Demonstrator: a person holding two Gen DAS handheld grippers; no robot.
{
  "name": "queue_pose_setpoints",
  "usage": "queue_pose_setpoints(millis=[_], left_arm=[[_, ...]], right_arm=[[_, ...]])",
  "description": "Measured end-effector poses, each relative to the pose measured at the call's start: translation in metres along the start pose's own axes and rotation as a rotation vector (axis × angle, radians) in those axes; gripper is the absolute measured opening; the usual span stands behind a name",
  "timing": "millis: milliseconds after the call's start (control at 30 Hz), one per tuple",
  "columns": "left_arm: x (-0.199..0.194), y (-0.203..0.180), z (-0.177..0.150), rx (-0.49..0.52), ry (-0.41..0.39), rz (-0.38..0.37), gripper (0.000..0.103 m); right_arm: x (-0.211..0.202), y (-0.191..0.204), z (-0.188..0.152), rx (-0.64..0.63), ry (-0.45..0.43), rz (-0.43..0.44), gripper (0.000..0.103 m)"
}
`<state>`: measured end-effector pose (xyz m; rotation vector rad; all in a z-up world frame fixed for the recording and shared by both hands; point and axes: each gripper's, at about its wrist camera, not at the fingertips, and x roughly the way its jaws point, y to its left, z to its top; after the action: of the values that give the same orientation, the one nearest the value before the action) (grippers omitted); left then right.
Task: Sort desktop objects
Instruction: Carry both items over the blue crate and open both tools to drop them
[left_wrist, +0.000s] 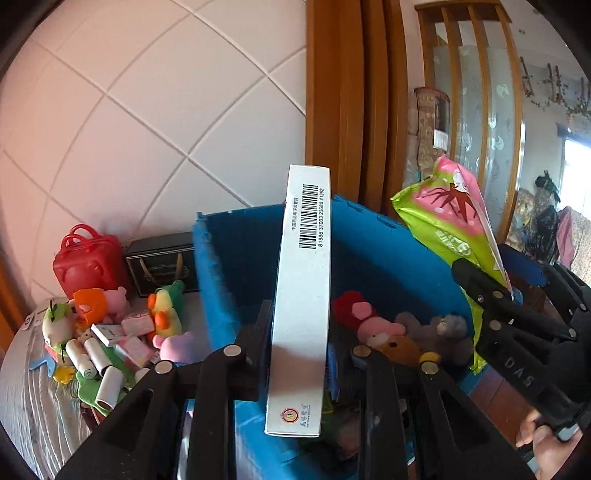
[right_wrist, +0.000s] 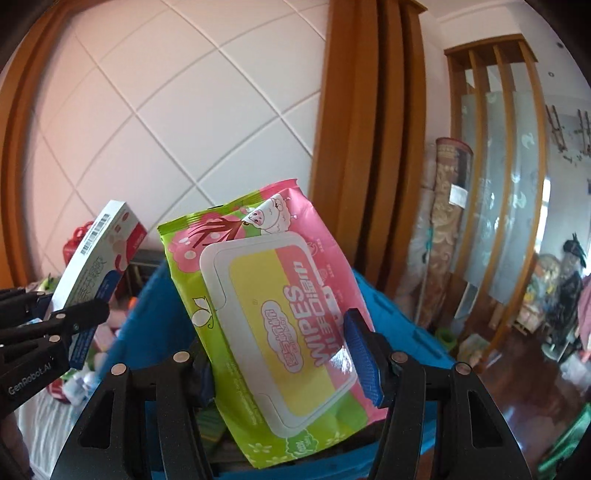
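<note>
My left gripper (left_wrist: 299, 354) is shut on a flat white box (left_wrist: 303, 295) with a barcode and holds it upright over the open blue bin (left_wrist: 388, 251). The box also shows in the right wrist view (right_wrist: 99, 254). My right gripper (right_wrist: 280, 354) is shut on a green and pink wipes pack (right_wrist: 273, 310), held above the same bin. The pack shows at the right of the left wrist view (left_wrist: 450, 218), beside the white box. Several plush toys (left_wrist: 391, 332) lie inside the bin.
Left of the bin, the table (left_wrist: 33, 398) holds a pile of small toys, tubes and boxes (left_wrist: 110, 332), a red toy case (left_wrist: 86, 262) and a black box (left_wrist: 162, 266). A tiled wall and wooden door frame (left_wrist: 347, 99) stand behind.
</note>
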<state>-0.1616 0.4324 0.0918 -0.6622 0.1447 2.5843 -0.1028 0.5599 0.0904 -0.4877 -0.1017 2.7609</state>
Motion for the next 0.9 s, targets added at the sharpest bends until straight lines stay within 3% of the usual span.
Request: queue_pose_setpoints(millis=[200,367,433,467,500,533,567,600,633,900], left_arm=[[0.042,-0.035,-0.002,-0.006,0.131,0.048,0.023],[0.051,-0.051,-0.006,0.006,0.168,0.073,0.023],[0.055,-0.052,-0.009,-0.01,0.18,0.076,0.024],[0.057,-0.052,-0.009,-0.013,0.185,0.088,0.025],[0.058,-0.053,-0.01,-0.01,0.188,0.105,0.034],[0.058,-0.055,-0.01,-0.005,0.187,0.13,0.054],[0.056,-0.057,-0.011,-0.005,0.178,0.156,0.065],[0.052,-0.056,-0.012,-0.009,0.16,0.178,0.085],[0.05,-0.054,-0.013,-0.015,0.144,0.193,0.091],[0.03,-0.047,-0.016,-0.015,0.091,0.204,0.092]], right_arm=[[0.03,-0.042,-0.013,-0.014,0.039,0.004,0.06],[0.054,-0.065,-0.023,-0.025,0.095,0.003,0.062],[0.06,-0.072,-0.026,-0.008,0.095,0.022,0.065],[0.062,-0.075,-0.027,-0.001,0.09,0.024,0.075],[0.063,-0.077,-0.027,0.005,0.085,0.021,0.097],[0.063,-0.078,-0.027,0.011,0.08,0.021,0.103],[0.06,-0.079,-0.027,0.015,0.061,0.026,0.103],[0.056,-0.079,-0.026,0.015,0.046,0.031,0.103],[0.054,-0.078,-0.025,0.012,0.037,0.035,0.103],[0.039,-0.077,-0.028,0.006,0.005,0.046,0.103]])
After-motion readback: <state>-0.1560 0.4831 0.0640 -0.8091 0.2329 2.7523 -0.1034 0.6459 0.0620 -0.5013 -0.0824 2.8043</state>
